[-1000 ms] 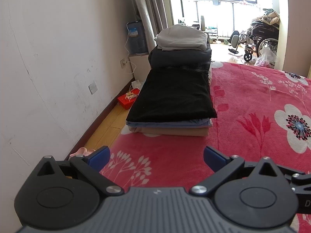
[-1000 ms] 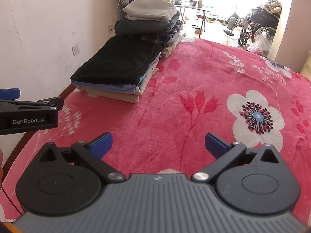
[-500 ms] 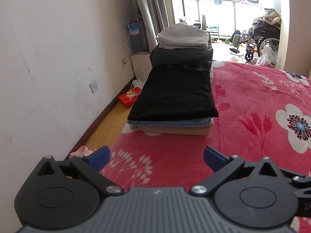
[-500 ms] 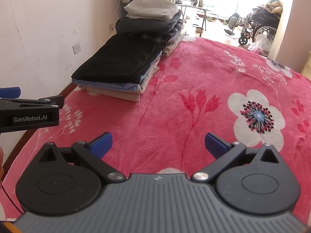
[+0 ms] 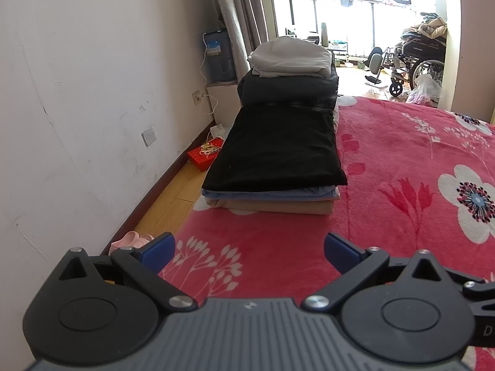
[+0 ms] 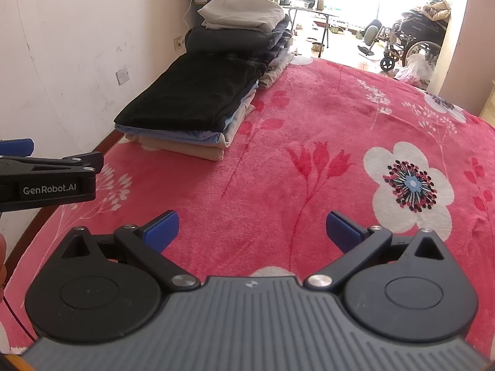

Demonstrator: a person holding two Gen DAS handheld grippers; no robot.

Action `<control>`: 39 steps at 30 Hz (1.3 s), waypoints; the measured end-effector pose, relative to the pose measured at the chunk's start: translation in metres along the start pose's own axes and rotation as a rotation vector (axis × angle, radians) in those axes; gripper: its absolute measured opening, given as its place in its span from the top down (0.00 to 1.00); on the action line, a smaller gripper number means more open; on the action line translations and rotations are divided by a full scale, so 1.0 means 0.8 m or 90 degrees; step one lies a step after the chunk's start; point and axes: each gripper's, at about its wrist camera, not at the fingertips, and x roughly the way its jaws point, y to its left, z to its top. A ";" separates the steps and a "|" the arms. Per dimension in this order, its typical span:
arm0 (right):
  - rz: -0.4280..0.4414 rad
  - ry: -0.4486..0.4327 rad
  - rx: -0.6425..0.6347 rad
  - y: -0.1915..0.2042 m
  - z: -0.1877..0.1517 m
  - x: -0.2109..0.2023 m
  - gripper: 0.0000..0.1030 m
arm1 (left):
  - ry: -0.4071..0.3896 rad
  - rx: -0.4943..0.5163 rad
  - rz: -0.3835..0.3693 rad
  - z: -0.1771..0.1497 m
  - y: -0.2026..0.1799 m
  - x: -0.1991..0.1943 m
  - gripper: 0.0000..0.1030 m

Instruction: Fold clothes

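Note:
A stack of folded clothes (image 5: 275, 154) lies on the left side of the red flowered bedspread (image 5: 402, 170): a black garment on top, a pale blue and a tan one under it. Behind it rises a taller pile (image 5: 287, 86) of dark garments topped by a pale grey one (image 5: 290, 58). The same stack (image 6: 188, 105) and taller pile (image 6: 235, 40) show in the right wrist view. My left gripper (image 5: 249, 252) hangs open above the bedspread, short of the stack, holding nothing. My right gripper (image 6: 252, 230) is open too, over bare bedspread (image 6: 324, 123). The left gripper's side (image 6: 52, 182) shows there at far left.
A white wall (image 5: 92, 92) and a strip of wooden floor (image 5: 173, 194) run along the bed's left edge, with a red box (image 5: 204, 154) and pink slippers (image 5: 130, 239). A wheelchair (image 5: 414, 61) and folding table (image 6: 312, 15) stand in the bright room beyond the bed's far end.
Both views have shifted only slightly; the left gripper sits a little lower in the right wrist view. Both grippers stay open and the clothes have not moved.

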 end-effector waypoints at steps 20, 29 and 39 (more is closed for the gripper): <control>0.004 0.010 0.005 0.000 -0.001 0.004 0.01 | 0.006 -0.001 0.001 0.000 0.000 0.000 0.00; 0.003 0.010 0.003 -0.001 -0.002 0.003 0.01 | 0.006 0.003 0.006 -0.001 -0.003 0.000 0.00; 0.000 0.012 0.004 0.000 -0.001 0.004 0.01 | 0.008 0.003 0.004 0.000 0.000 0.000 0.00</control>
